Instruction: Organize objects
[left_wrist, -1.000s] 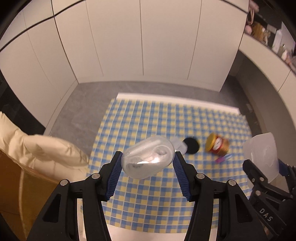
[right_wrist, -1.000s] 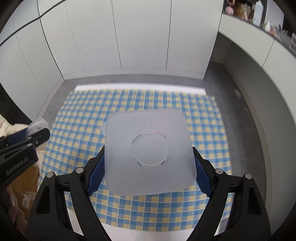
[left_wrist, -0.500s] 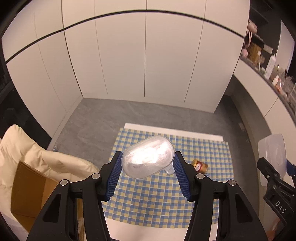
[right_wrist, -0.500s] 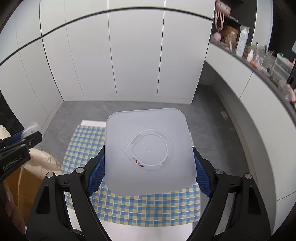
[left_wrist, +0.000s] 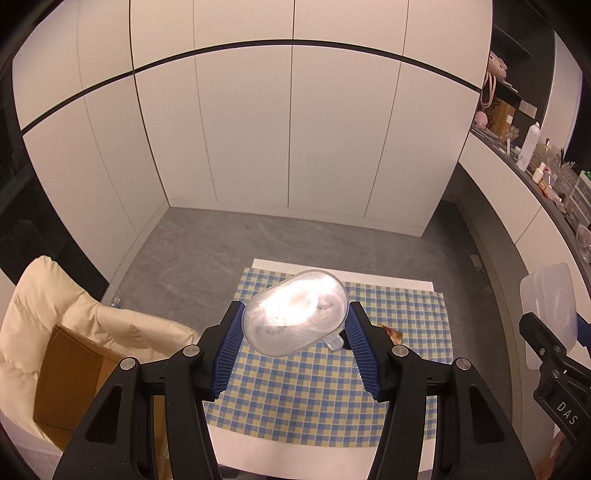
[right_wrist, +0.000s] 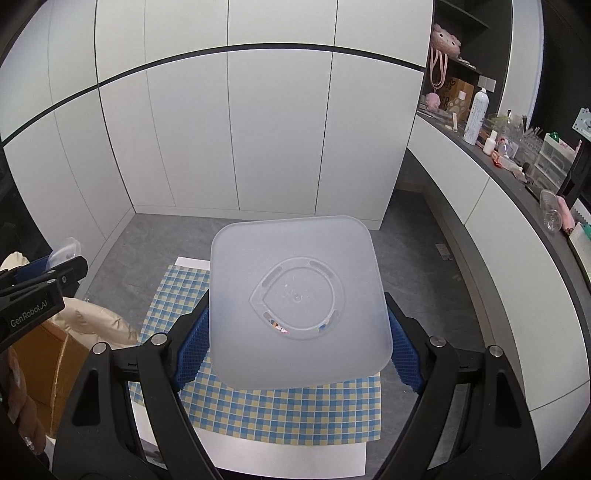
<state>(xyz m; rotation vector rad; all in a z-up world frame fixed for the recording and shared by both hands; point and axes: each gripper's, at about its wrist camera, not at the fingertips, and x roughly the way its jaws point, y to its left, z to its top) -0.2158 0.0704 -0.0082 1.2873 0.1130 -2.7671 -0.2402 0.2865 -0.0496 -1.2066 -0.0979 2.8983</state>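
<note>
My left gripper (left_wrist: 295, 326) is shut on a clear oval plastic container (left_wrist: 295, 312), held high above the table with its bottom toward the camera. The right gripper (right_wrist: 297, 332) is shut on a frosted square plastic box (right_wrist: 297, 301), whose base fills the middle of the right wrist view. That box (left_wrist: 550, 310) and the right gripper also show at the right edge of the left wrist view. Far below lies a blue-and-yellow checked cloth (left_wrist: 321, 391). On it, partly hidden behind the oval container, are a brown jar (left_wrist: 391, 332) and a small clear piece (left_wrist: 334, 343).
The white table (left_wrist: 325, 454) stands on a grey floor before white cupboards (left_wrist: 295, 147). A cream cushion (left_wrist: 74, 317) and a cardboard box (left_wrist: 74, 384) are to the left. A cluttered counter (right_wrist: 517, 158) runs along the right.
Both grippers have risen well above the table with their containers still held. The cloth and the jar now look much smaller and farther away.
</note>
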